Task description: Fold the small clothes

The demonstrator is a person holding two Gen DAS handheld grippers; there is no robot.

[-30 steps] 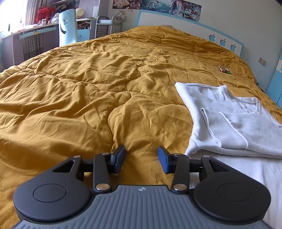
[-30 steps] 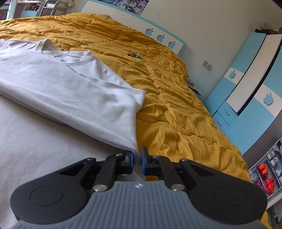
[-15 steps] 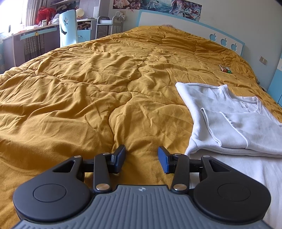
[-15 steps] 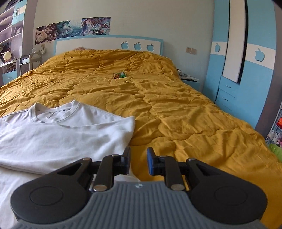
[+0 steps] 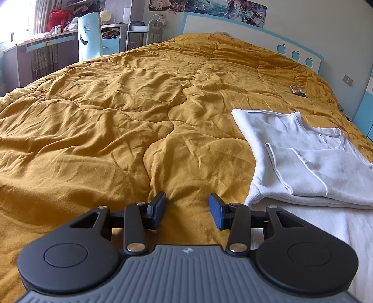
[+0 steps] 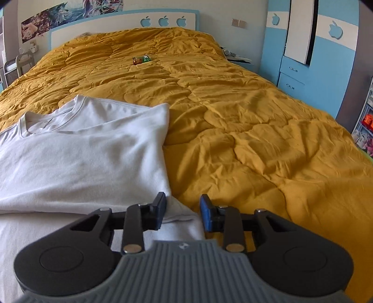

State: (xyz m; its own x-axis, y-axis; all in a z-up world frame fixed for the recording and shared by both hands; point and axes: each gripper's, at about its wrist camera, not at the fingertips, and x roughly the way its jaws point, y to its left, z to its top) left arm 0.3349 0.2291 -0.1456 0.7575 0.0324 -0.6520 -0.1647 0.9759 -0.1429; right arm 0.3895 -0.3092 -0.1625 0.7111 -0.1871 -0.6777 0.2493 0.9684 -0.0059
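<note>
A white T-shirt [image 6: 88,149] lies on the mustard quilt [image 6: 244,116], its sides folded in over the body and the collar toward the headboard. It also shows in the left wrist view [image 5: 310,167] at the right. My right gripper [image 6: 183,213] is open and empty, just above the shirt's near right edge. My left gripper [image 5: 187,211] is open and empty over bare quilt [image 5: 116,130], just left of the shirt's left edge.
A small green and red packet [image 6: 141,60] lies far up the bed. The headboard [image 6: 121,22] stands behind. A blue wardrobe [image 6: 310,53] is to the right, a desk and pale blue chair [image 5: 89,38] to the far left.
My right gripper let go of the shirt's edge, opened and swung to face the headboard. The folded side now lies flat. My left gripper has hardly moved.
</note>
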